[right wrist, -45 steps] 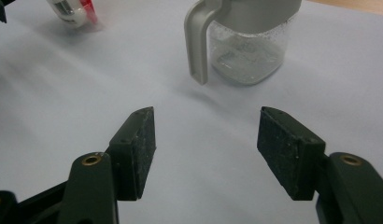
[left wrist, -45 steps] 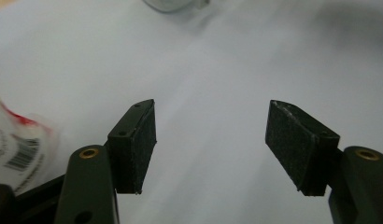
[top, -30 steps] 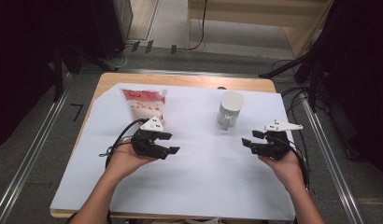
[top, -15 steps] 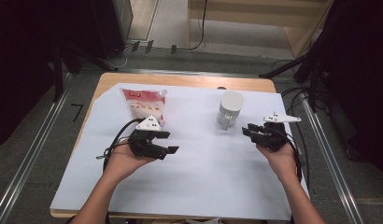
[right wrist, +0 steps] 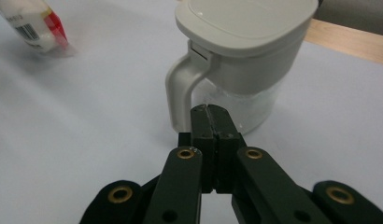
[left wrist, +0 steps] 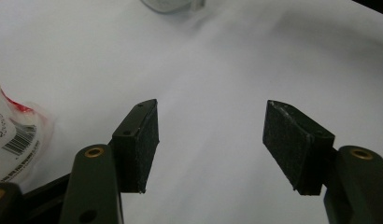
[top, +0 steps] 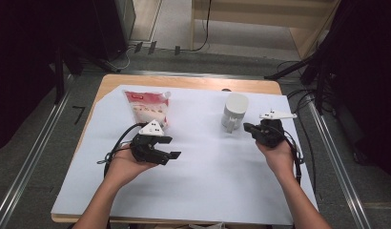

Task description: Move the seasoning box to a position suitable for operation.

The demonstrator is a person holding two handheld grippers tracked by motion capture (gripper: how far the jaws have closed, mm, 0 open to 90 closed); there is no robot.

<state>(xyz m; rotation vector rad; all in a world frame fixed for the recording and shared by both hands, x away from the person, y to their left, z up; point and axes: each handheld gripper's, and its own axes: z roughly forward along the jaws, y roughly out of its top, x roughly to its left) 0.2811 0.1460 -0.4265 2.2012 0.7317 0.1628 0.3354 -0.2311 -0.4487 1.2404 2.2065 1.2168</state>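
White sheeting (top: 203, 171) covers the wooden table (top: 193, 82), and the jug (top: 234, 112) serves as the reference point. The jug is a pale container with a flat lid, a clear lower body and a handle (right wrist: 180, 91) that faces the right gripper (top: 248, 128). In the right gripper view, the right gripper (right wrist: 209, 112) has its jaws pressed fully together with nothing between them; they have just been closing. Its tips sit just beside the base of the handle, in front of the jug, and contact cannot be confirmed. The left gripper (top: 170, 148) lies well to the left of the jug and nearer the person, over bare sheeting; its jaws stand wide apart and hold nothing. A red-and-white pouch (top: 148, 107) lies flat to the left of the jug, just beyond the left gripper and well apart from the jug. Nothing lies between the right gripper and the handle.
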